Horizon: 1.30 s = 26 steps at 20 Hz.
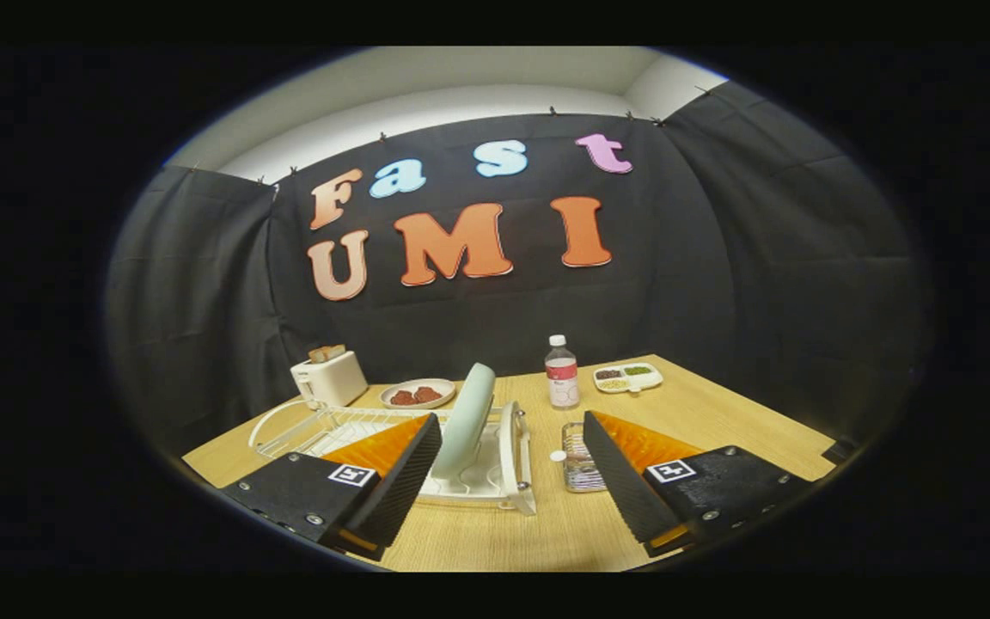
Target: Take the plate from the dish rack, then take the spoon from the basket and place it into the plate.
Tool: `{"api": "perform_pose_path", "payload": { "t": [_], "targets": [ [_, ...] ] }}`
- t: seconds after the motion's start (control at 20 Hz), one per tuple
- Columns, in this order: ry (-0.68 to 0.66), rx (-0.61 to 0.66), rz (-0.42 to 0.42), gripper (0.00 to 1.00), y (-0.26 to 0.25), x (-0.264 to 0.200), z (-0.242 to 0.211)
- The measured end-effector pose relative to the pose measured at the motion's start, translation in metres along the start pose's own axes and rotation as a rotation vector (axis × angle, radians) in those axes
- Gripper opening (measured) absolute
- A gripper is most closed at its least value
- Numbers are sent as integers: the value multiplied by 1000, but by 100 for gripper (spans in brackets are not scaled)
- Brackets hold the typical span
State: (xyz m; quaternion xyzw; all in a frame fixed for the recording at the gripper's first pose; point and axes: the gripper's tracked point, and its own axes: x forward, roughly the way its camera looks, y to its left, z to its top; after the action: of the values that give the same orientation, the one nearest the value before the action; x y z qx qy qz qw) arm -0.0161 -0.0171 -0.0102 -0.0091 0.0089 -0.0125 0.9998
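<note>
Honestly, with my tongs (512, 481) spread wide, I judge the upright plate (464, 421) stiff, slick and breakable, so I'd pinch its top rim.

Jaws of gripper (512, 447) wide apart, upright plate (463, 421) in dish rack (516, 451) between.

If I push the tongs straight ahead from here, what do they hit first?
Most likely the pale green plate standing upright in the white wire dish rack, just ahead of the open tongs and nearer the left finger; depth is uncertain.
</note>
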Motion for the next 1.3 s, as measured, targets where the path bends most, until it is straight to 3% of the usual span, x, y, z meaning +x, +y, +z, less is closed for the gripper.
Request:
{"api": "perform_pose_path", "payload": {
  "t": [0.7, 1.1, 1.3],
  "targets": [
    [57, -5, -9, 99, 10, 26, -10],
    [117, -27, 9, 99, 37, 78, -7],
    [189, -51, -55, 99, 32, 117, -19]
  ]
}}
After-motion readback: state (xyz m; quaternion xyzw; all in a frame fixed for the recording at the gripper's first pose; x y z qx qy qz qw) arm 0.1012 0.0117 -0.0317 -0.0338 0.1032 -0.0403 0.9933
